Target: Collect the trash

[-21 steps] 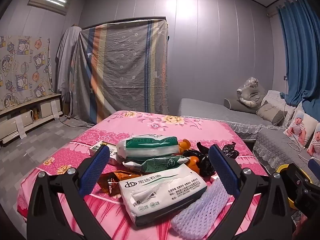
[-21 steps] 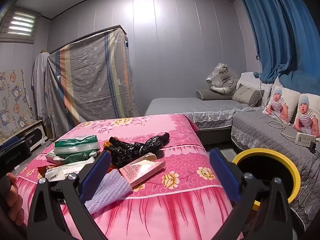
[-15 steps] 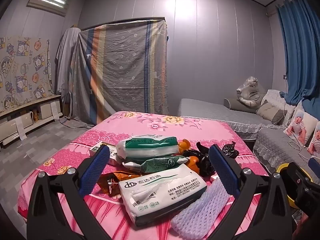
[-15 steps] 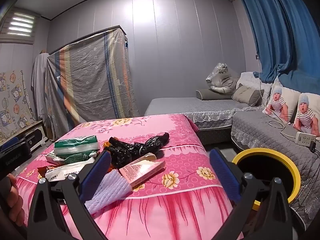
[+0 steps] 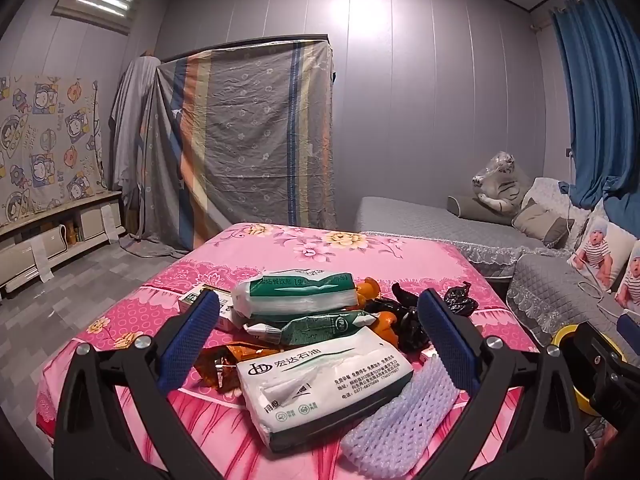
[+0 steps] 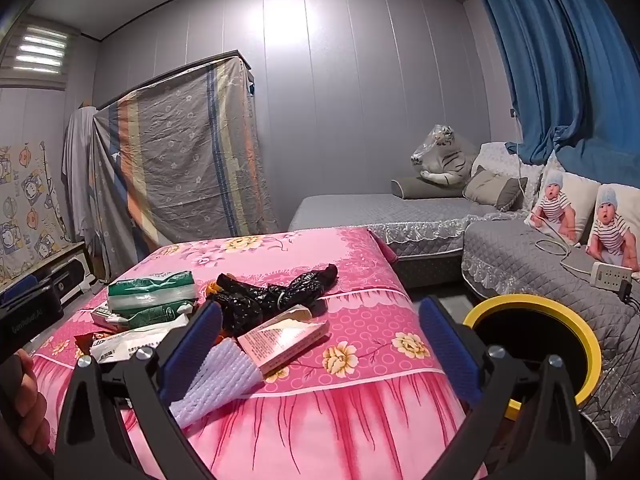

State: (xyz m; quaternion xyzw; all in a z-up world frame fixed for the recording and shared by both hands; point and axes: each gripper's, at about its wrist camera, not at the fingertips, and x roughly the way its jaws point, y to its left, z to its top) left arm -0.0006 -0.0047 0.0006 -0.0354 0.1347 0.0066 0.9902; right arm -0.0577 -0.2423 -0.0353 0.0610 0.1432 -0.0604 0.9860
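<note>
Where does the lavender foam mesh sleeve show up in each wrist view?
Left wrist: lavender foam mesh sleeve lies low, right of centre, against the white tissue pack.
Right wrist: sleeve lies lower left, at the bed edge beside the pink carton.
Shared landmark: crumpled black plastic bag.

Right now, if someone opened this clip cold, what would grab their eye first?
Most likely the heap of trash on the pink floral bedspread: a white tissue pack, black plastic bags, a pink box and a lilac foam net near the front edge. Next, the yellow-rimmed bin to the right of the bed. Both the left gripper and the right gripper hover open, holding nothing.
</note>
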